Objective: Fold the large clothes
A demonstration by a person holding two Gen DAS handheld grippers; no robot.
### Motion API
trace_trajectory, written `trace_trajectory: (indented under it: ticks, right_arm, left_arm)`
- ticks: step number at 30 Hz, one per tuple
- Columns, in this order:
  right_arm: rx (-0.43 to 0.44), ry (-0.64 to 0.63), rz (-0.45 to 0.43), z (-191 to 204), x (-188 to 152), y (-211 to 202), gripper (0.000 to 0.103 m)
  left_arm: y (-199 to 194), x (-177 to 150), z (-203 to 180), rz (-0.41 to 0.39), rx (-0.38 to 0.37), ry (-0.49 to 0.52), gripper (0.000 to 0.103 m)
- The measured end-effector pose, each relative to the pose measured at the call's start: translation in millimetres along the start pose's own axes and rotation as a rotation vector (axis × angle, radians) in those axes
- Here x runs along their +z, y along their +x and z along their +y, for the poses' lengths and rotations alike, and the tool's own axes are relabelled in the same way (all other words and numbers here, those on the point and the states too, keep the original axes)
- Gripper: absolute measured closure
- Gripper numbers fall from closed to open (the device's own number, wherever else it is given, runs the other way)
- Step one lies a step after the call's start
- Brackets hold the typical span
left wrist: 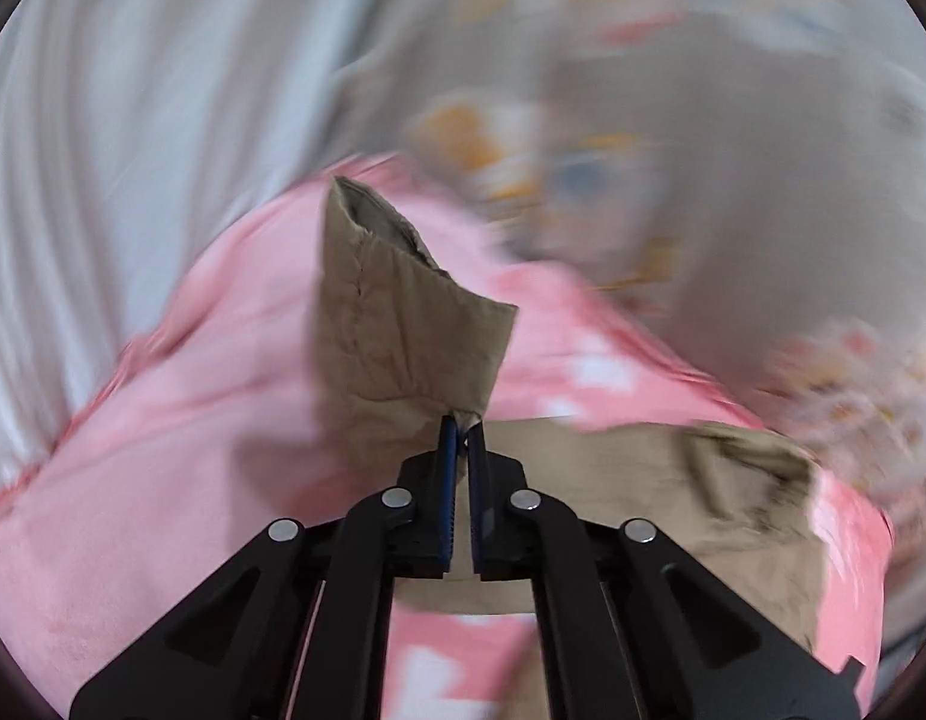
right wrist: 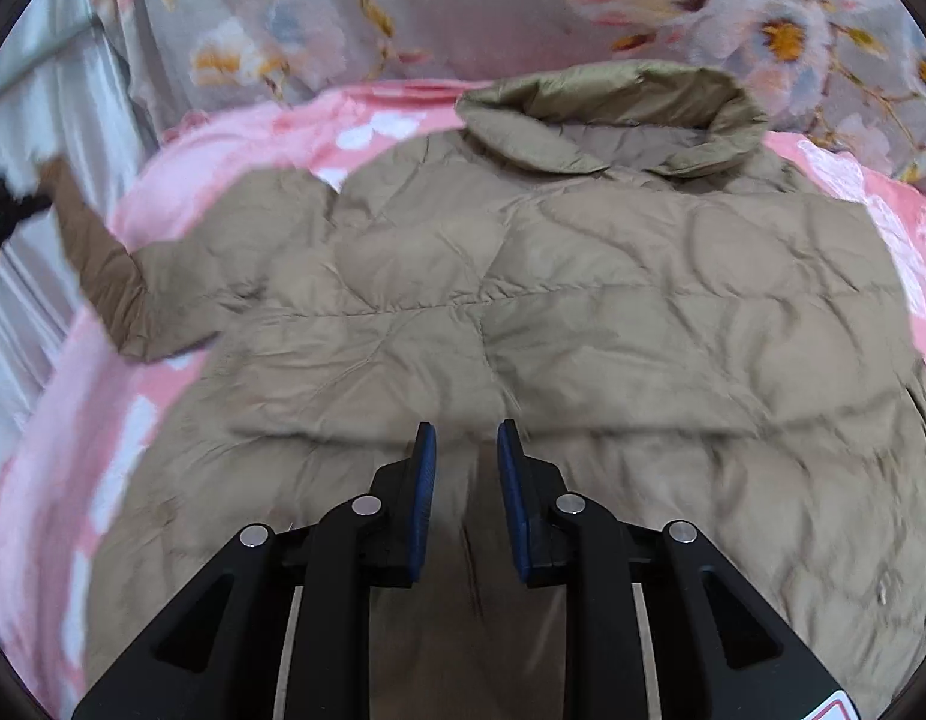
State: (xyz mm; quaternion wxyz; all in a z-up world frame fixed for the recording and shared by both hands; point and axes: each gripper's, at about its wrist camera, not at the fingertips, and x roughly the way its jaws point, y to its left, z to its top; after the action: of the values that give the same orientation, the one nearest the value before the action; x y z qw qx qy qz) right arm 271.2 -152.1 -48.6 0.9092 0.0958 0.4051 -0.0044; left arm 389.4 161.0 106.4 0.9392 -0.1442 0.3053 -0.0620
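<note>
A tan quilted jacket (right wrist: 553,312) lies spread flat on a pink blanket (right wrist: 103,408), its collar (right wrist: 613,114) at the far side. My right gripper (right wrist: 466,438) is open and hovers just above the jacket's near middle. My left gripper (left wrist: 462,426) is shut on the cuff end of the jacket's sleeve (left wrist: 397,324) and holds it lifted above the pink blanket (left wrist: 193,390). In the right wrist view that sleeve (right wrist: 97,252) stretches out to the left, with the left gripper (right wrist: 7,210) at the frame edge.
A grey floral cover (right wrist: 463,6) lies behind the jacket. A white striped sheet (left wrist: 103,150) is on the left. More of the tan jacket (left wrist: 703,498) lies to the right of my left gripper. The left wrist view is motion-blurred.
</note>
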Motion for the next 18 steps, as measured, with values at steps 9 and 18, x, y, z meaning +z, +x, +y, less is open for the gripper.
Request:
trace_trajectory:
  ticks: [9,18]
  right_arm:
    - [-0.060,0.123,-0.070,-83.5,-58.5,-88.4,0.080]
    - [-0.170,0.234,-0.079,-162.6,-103.6,-130.0,0.062]
  left_arm:
    - [-48.4,-65.9,-239.9,0.081,-0.392,0.313,0.099]
    - [16.0,-198.9,-327.4,0.282,-0.438,0.290,0.029]
